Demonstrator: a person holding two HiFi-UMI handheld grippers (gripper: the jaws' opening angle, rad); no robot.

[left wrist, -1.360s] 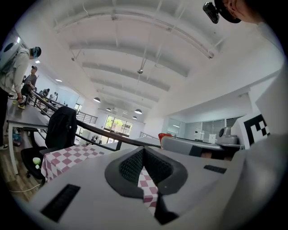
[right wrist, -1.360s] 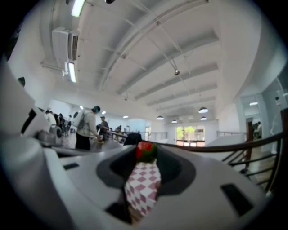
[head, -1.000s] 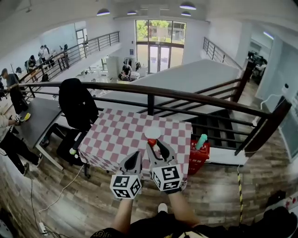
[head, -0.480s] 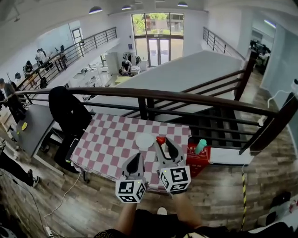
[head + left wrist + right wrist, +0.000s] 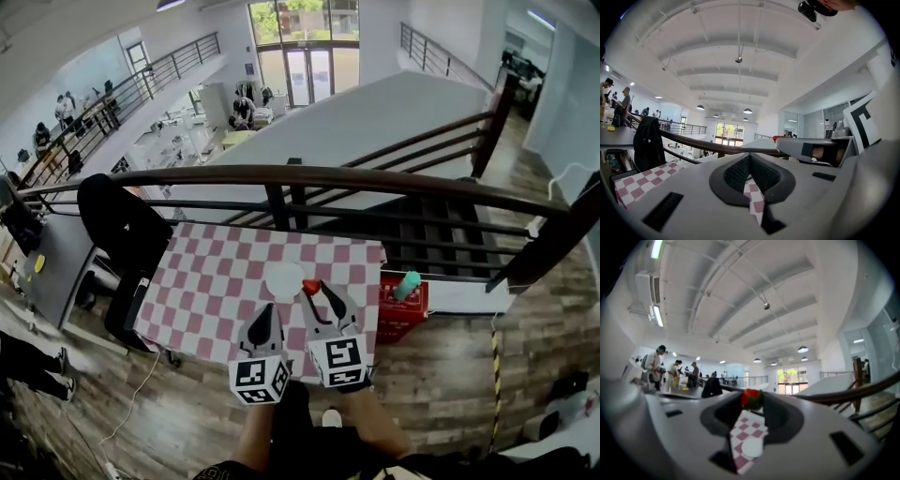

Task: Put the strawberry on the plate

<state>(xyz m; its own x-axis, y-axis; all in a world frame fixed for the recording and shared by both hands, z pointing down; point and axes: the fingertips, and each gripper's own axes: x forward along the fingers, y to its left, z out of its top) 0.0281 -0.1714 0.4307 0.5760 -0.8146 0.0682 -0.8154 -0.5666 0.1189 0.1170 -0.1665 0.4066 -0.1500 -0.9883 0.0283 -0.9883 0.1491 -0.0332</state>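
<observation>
A small white plate (image 5: pixel 283 278) lies on the red-and-white checked table (image 5: pixel 216 281), towards its near right side. My right gripper (image 5: pixel 314 289) is shut on the red strawberry (image 5: pixel 311 287), which hangs just off the plate's right edge. In the right gripper view the strawberry (image 5: pixel 752 399) sits pinched at the fingertips, and the plate (image 5: pixel 752 446) shows below through the gap. My left gripper (image 5: pixel 265 314) is shut on nothing, near the table's front edge and just short of the plate. The left gripper view shows its jaws (image 5: pixel 749 176) closed over the checked cloth.
A black handrail (image 5: pixel 309 178) runs behind the table, with a stairwell beyond. A red crate (image 5: pixel 401 314) holding a green bottle (image 5: pixel 407 284) stands right of the table. A black jacket on a chair (image 5: pixel 117 225) and a grey table (image 5: pixel 52 267) are at the left.
The right gripper has kept hold of the strawberry and drawn nearer the plate's right edge. The left gripper stays shut beside it. The head camera has tilted.
</observation>
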